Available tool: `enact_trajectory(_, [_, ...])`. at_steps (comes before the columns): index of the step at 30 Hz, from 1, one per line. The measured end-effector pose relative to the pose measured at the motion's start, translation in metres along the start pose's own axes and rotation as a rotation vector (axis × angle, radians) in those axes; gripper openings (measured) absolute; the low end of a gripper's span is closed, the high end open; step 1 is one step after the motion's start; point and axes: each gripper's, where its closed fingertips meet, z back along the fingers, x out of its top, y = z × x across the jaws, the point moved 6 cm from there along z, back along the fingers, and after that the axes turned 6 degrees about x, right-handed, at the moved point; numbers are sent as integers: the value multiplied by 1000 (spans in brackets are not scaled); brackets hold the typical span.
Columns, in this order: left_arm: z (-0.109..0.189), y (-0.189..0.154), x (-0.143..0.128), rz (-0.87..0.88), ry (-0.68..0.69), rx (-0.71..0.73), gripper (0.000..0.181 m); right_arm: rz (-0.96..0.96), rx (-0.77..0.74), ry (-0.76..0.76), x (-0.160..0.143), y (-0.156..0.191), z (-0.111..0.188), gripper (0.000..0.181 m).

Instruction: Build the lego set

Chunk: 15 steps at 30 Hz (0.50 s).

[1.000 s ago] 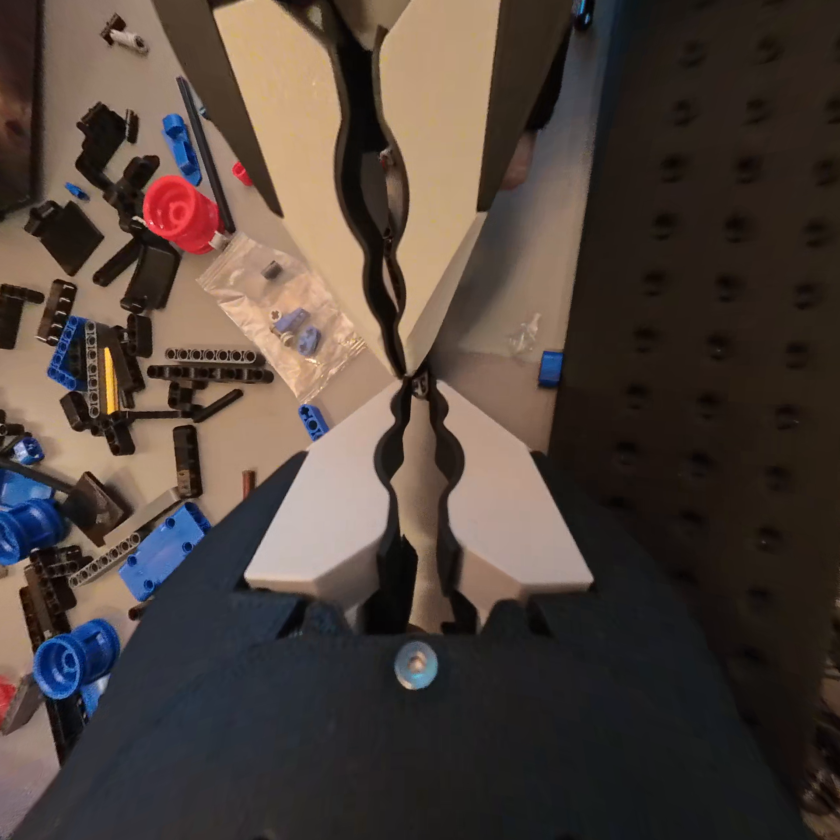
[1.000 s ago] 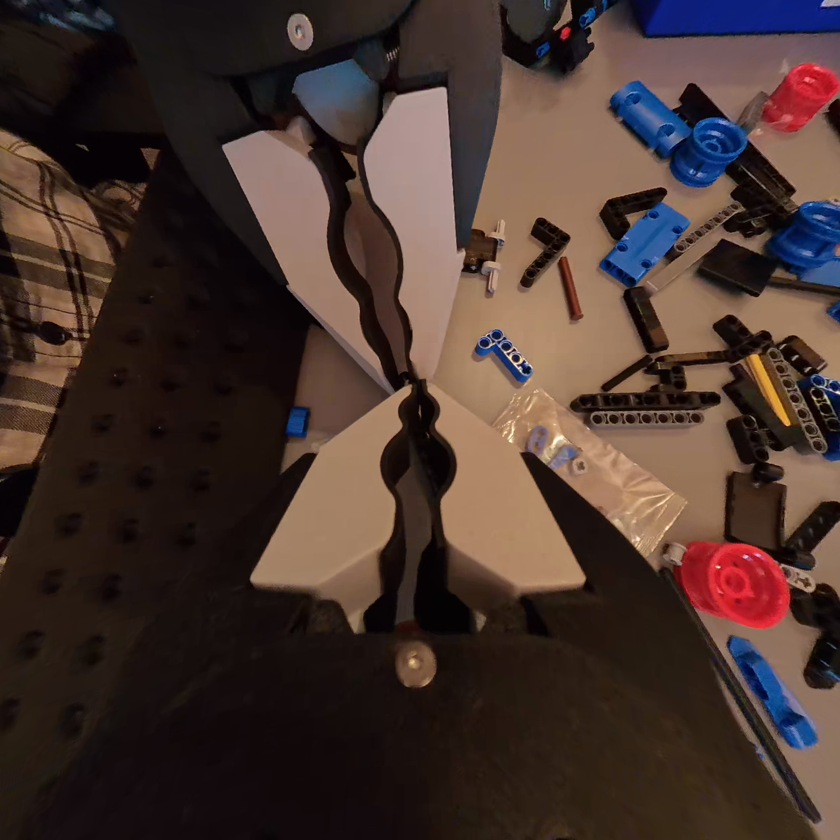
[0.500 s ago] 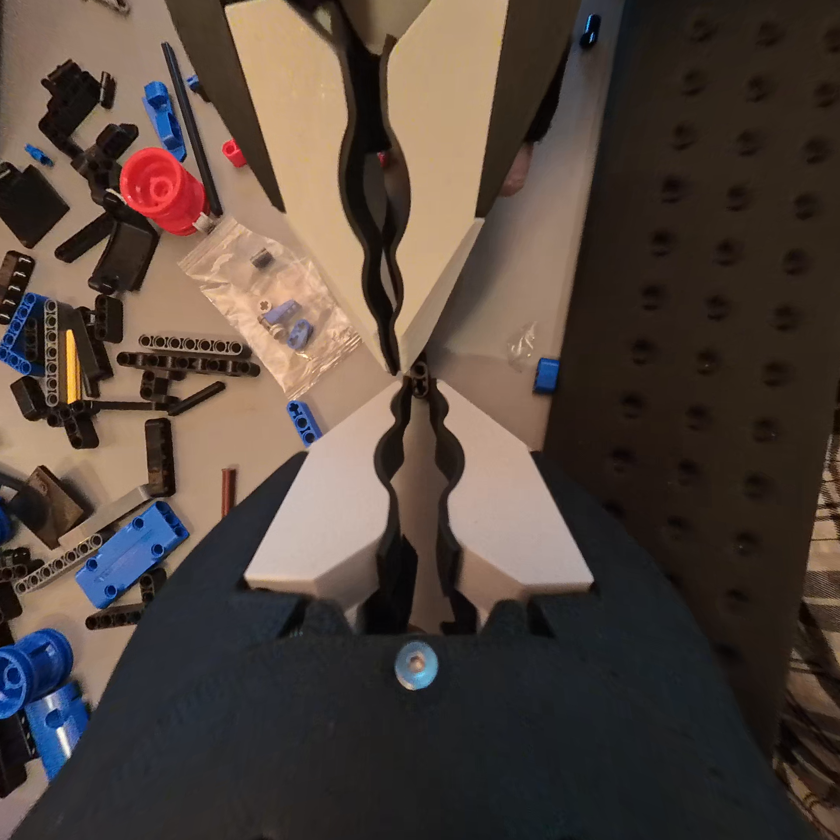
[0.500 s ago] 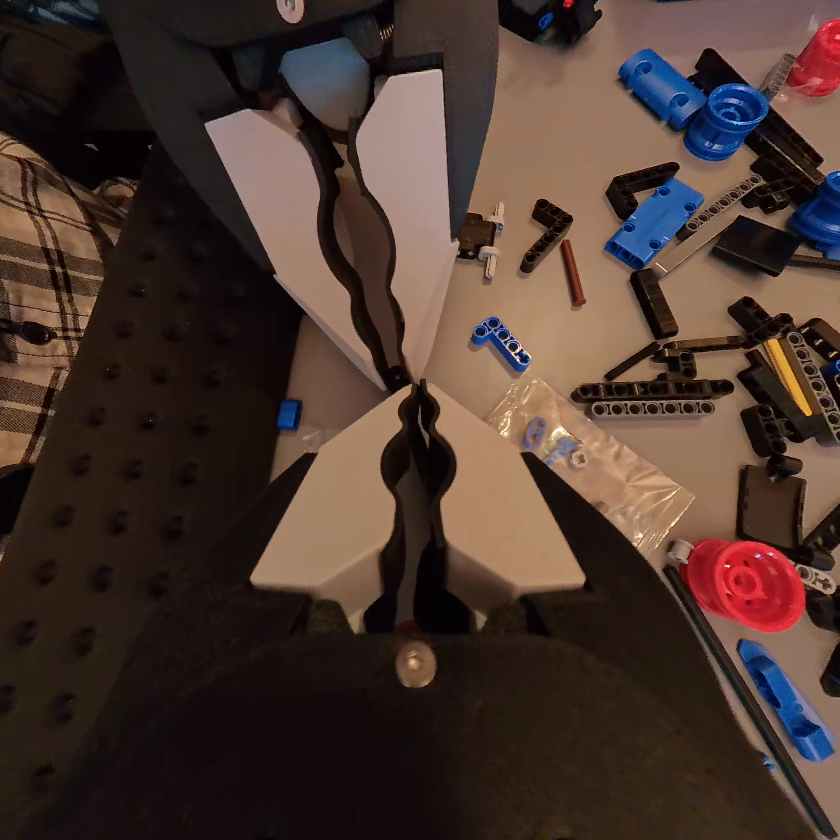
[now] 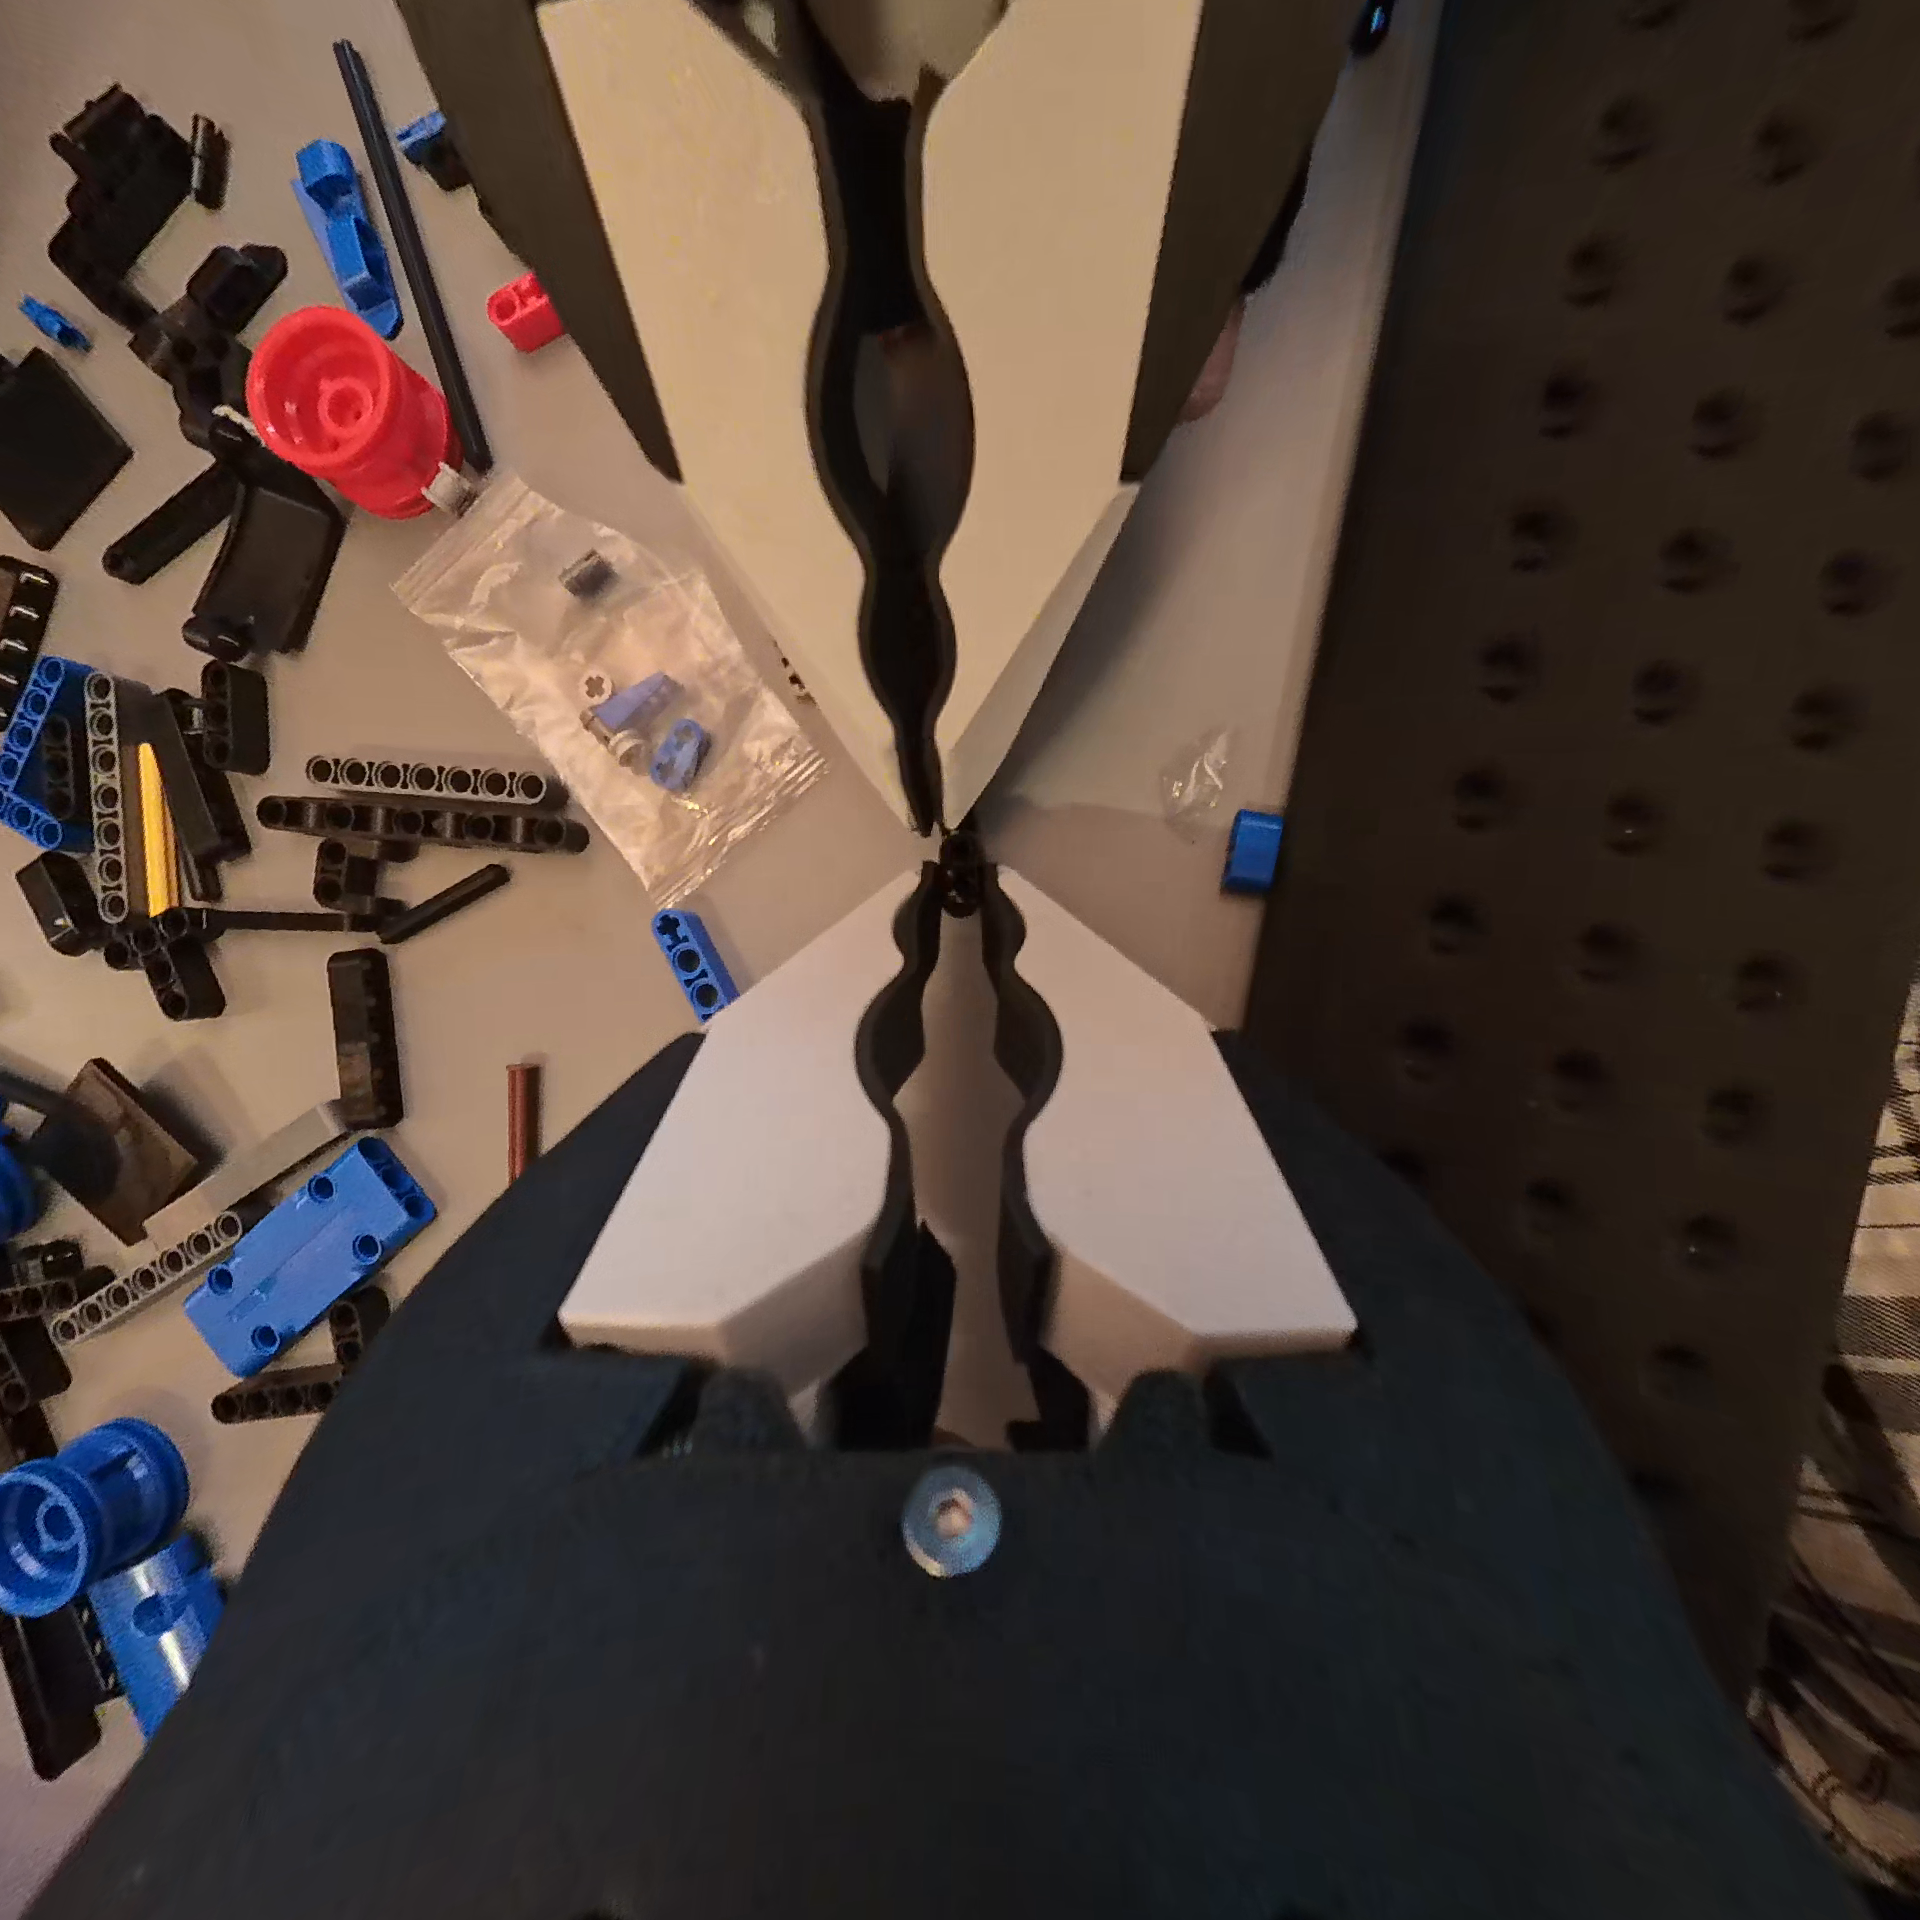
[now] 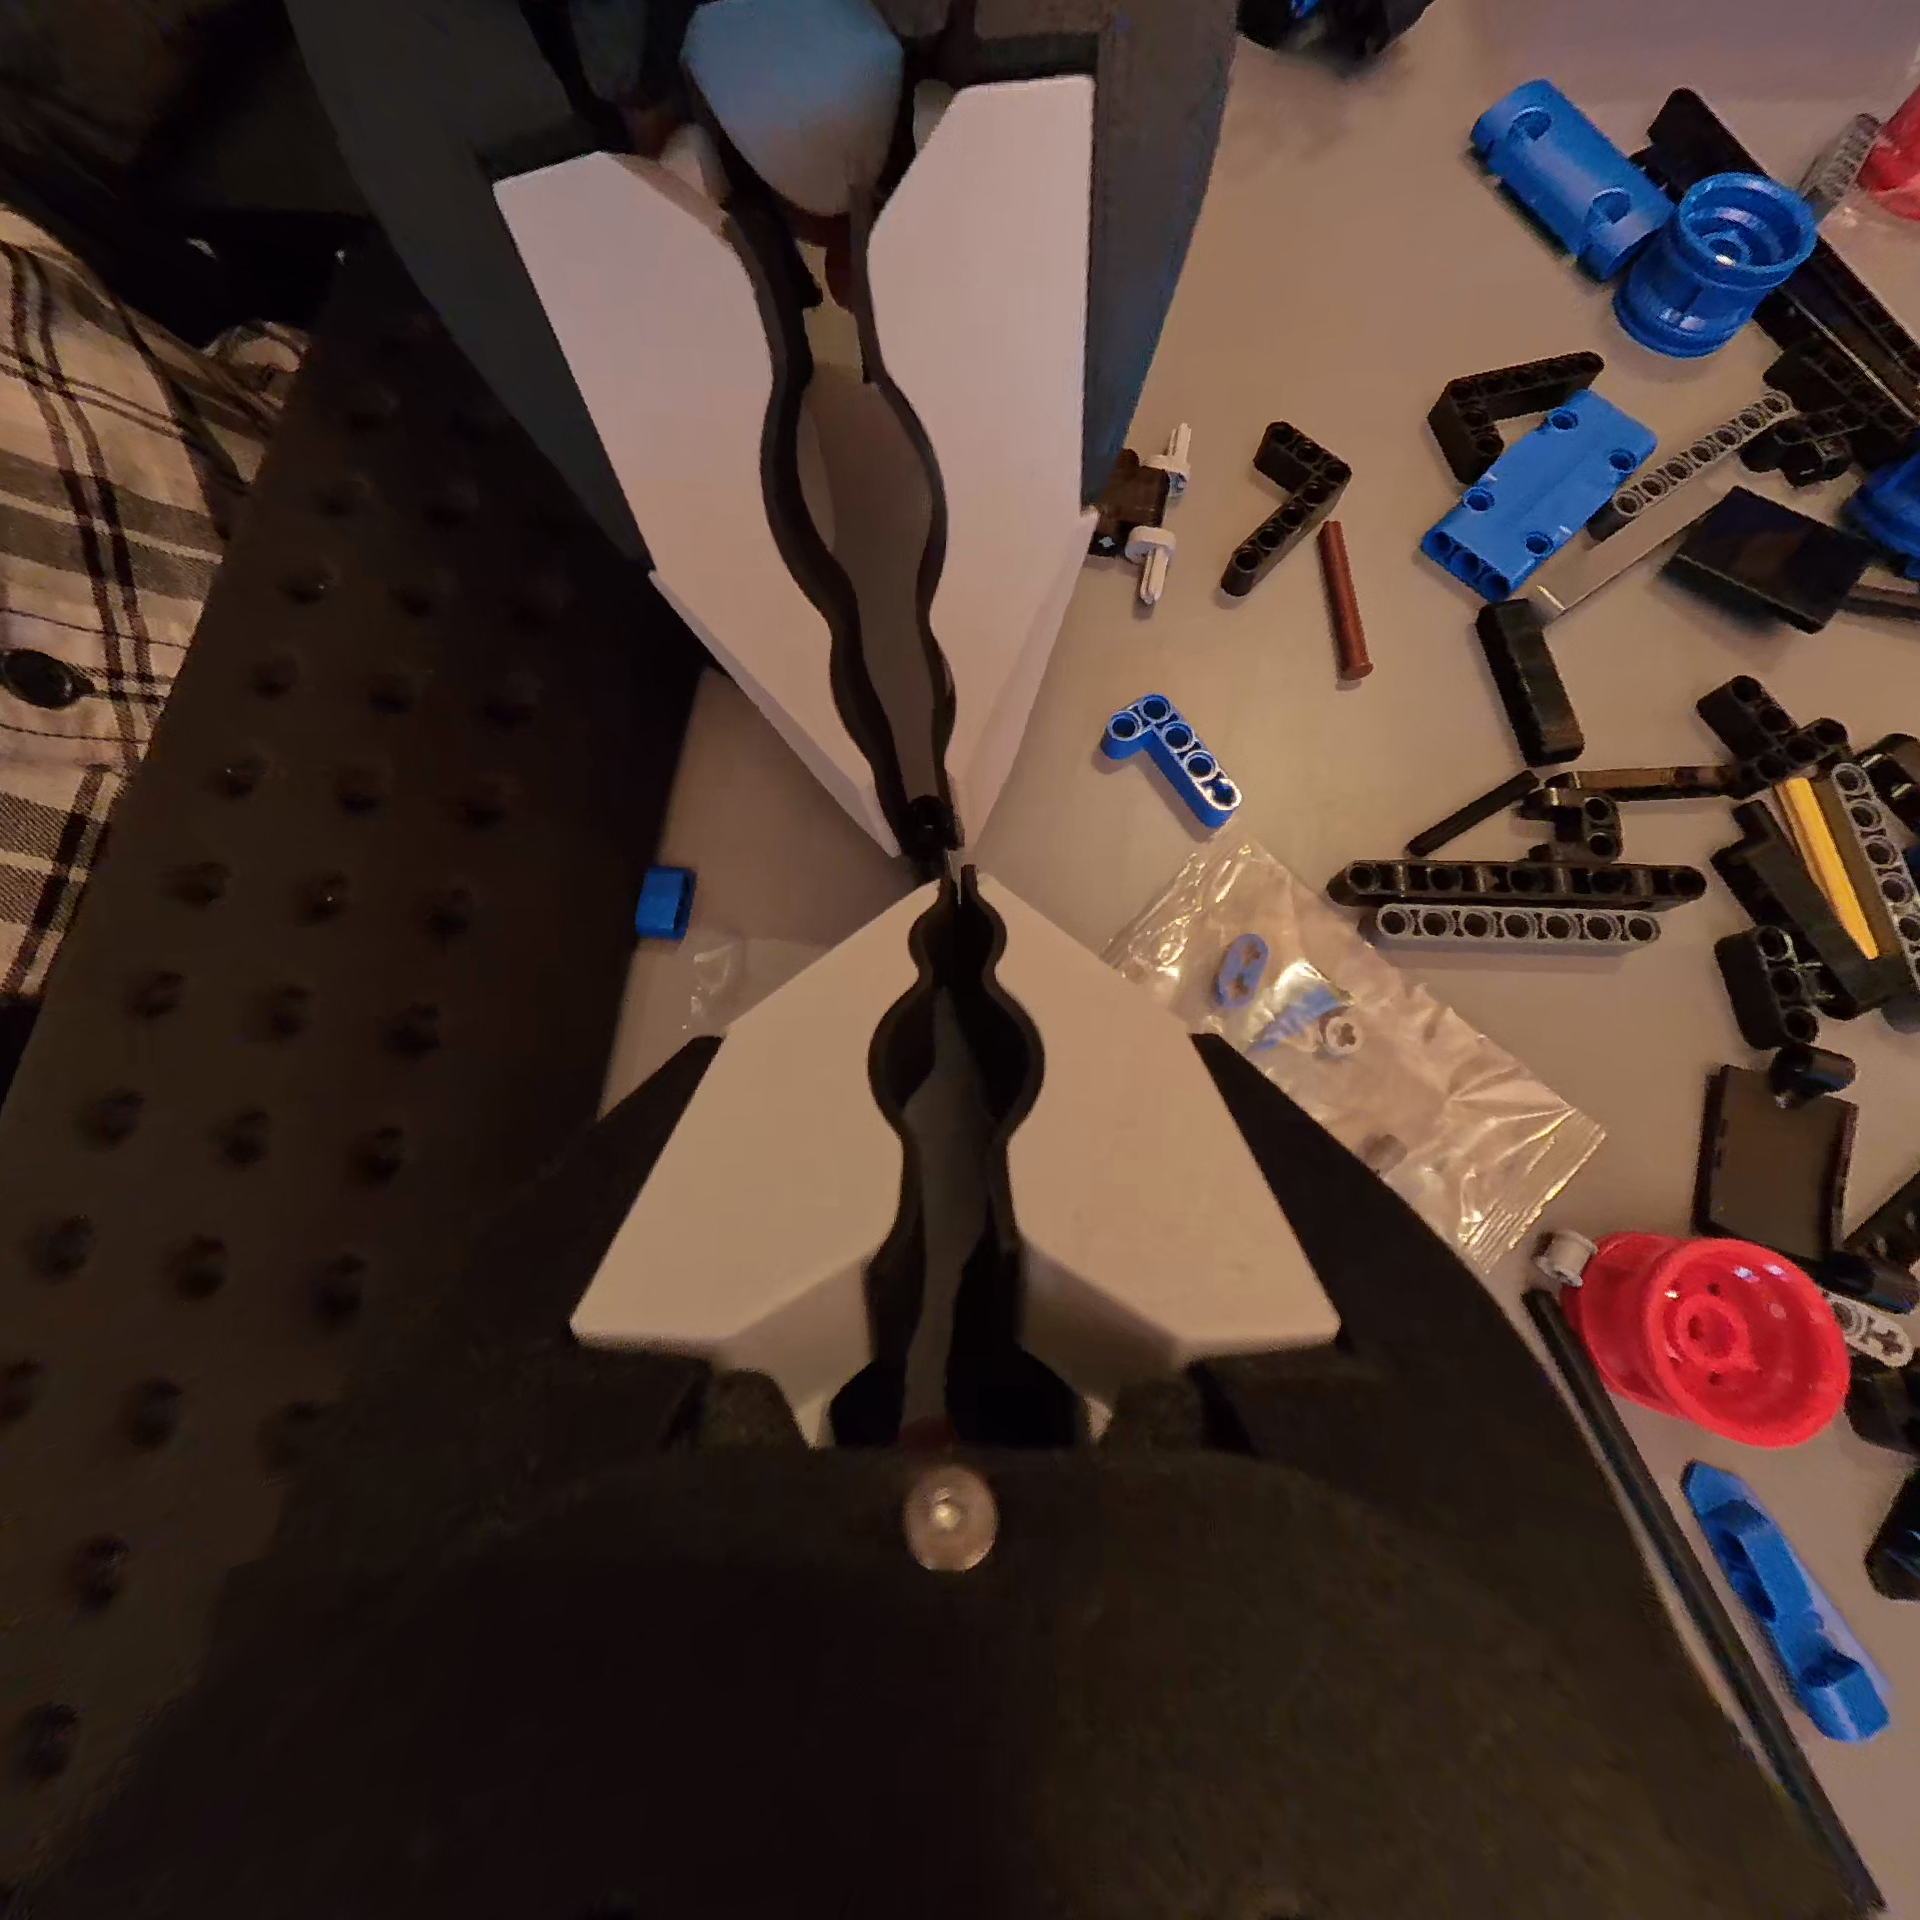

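Observation:
My left gripper [image 5: 958, 896] is shut on a small black lego piece [image 5: 958, 871] held at its very tips. My right gripper [image 6: 958, 881] is shut and meets the left one tip to tip above the grey table. In the right wrist view the black piece [image 6: 928, 821] sits in the tips of the left gripper [image 6: 925, 836], right at my right fingertips. In the left wrist view the right gripper [image 5: 928, 816] comes in from the top. Whether the right gripper holds anything thin is hidden.
Loose black, blue and grey lego beams [image 5: 416, 821] cover the table, with a red wheel [image 5: 348, 410], a clear bag of small parts [image 5: 613, 675] and a blue L-beam [image 6: 1174, 758]. A black perforated board [image 5: 1610, 623] runs along one side, with a small blue piece [image 5: 1254, 852] at its edge. The tips of both grippers are at nearly the same place. Both grippers' tips are roughly 15 cm from the red wheel [image 5: 348, 410]. Look for it in the right wrist view [image 6: 1700, 1316] too.
Both grippers stay shut and tip to tip. The pair has drifted slightly over the table, so the loose parts have shifted a little in both views.

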Motion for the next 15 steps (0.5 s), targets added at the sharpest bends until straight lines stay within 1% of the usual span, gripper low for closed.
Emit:
enact_trajectory(3, [-1,1,1,-8,16,2,6,25,2,21,-1,2,-4,2])
enact_trajectory(15, [-2,2,6,-108,106,14,5,41,-8,29,-2,2,-4,0])
